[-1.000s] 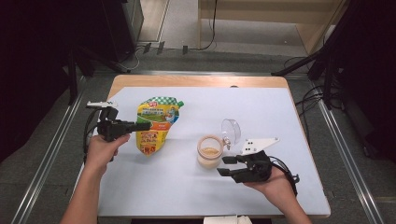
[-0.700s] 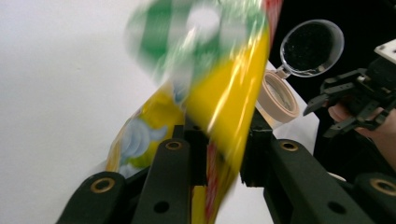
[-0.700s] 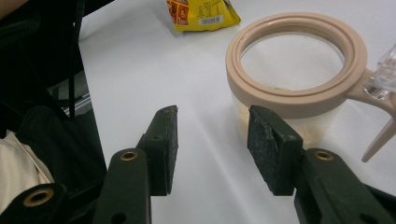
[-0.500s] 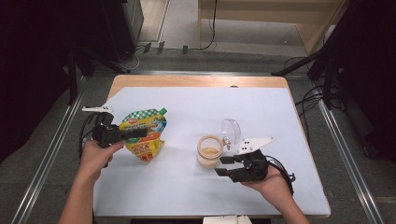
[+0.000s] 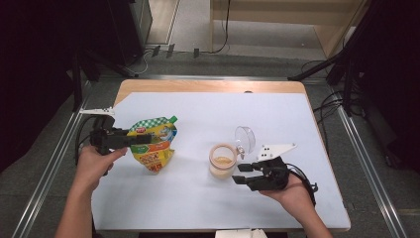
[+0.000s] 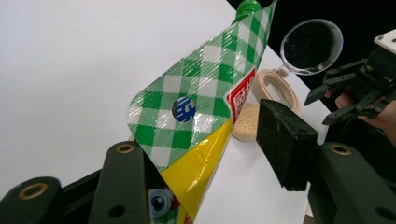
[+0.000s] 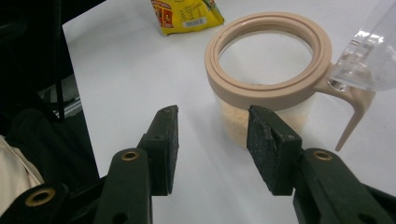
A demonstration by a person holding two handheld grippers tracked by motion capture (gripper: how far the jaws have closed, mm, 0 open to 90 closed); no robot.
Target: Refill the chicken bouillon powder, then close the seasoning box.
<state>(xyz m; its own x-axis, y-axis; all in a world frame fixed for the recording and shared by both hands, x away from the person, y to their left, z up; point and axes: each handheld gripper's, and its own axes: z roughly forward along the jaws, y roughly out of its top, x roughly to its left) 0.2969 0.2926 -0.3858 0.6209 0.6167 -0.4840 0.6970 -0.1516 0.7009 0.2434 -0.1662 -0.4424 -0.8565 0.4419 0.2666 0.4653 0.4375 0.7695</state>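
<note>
A yellow pouch (image 5: pixel 154 145) with a green-checked top and a green spout lies on the white table sheet at the left. My left gripper (image 5: pixel 140 141) is at its left edge. Its jaws have just been opening. In the left gripper view the pouch (image 6: pixel 201 93) leans against one jaw and the other pad stands clear of it, so my left gripper (image 6: pixel 201 130) is open. A beige-rimmed jar (image 5: pixel 222 159) with pale grains stands mid-table, its clear lid (image 5: pixel 245 139) flipped up. My right gripper (image 7: pixel 212 116) is open just short of the jar (image 7: pixel 261 91), with nothing between the pads.
The white sheet (image 5: pixel 257 109) covers most of the wooden table. Metal rails run along both sides, and cables lie on the floor behind. My right gripper (image 6: pixel 345 98) shows past the jar in the left gripper view. A hand holds each gripper at the near edge.
The pouch has tipped over and shifted left and nearer, and now lies flat. The left gripper's jaws have spread apart from it. The right gripper and jar have stayed put.
</note>
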